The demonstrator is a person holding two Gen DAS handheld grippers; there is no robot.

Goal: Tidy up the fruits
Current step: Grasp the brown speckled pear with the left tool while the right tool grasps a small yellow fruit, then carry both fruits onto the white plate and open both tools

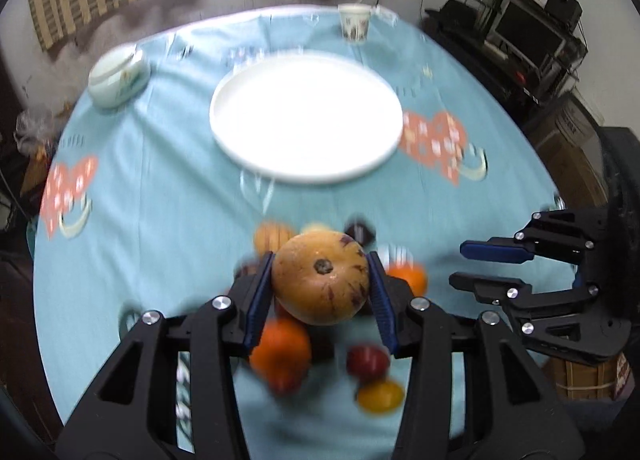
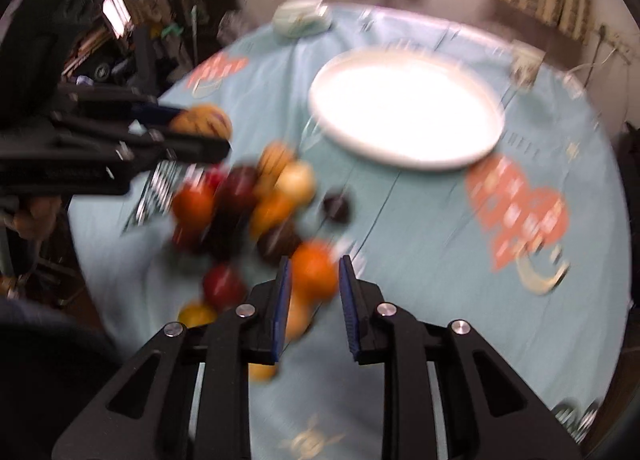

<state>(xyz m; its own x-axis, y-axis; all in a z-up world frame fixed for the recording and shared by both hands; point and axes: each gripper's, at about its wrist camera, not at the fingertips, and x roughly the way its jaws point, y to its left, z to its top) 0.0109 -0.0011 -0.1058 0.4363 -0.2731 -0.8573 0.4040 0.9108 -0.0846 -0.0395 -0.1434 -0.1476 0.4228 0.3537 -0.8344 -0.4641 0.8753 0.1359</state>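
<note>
My left gripper (image 1: 320,276) is shut on a yellow-orange round fruit with purple streaks (image 1: 320,278) and holds it above a heap of fruit (image 1: 288,348) on the blue tablecloth. The same fruit (image 2: 202,120) shows in the right wrist view between the left gripper's fingers (image 2: 192,148). My right gripper (image 2: 313,280) is open, its fingers on either side of an orange (image 2: 314,274) at the edge of the fruit heap (image 2: 244,204); it shows from the side in the left view (image 1: 476,266). A large empty white plate (image 1: 306,116) (image 2: 406,108) lies beyond the fruit.
A pale green lidded bowl (image 1: 116,76) (image 2: 300,16) sits far left on the round table. A patterned paper cup (image 1: 354,22) (image 2: 524,62) stands at the far edge. Shelves with electronics (image 1: 528,28) stand right of the table. Both views are motion-blurred.
</note>
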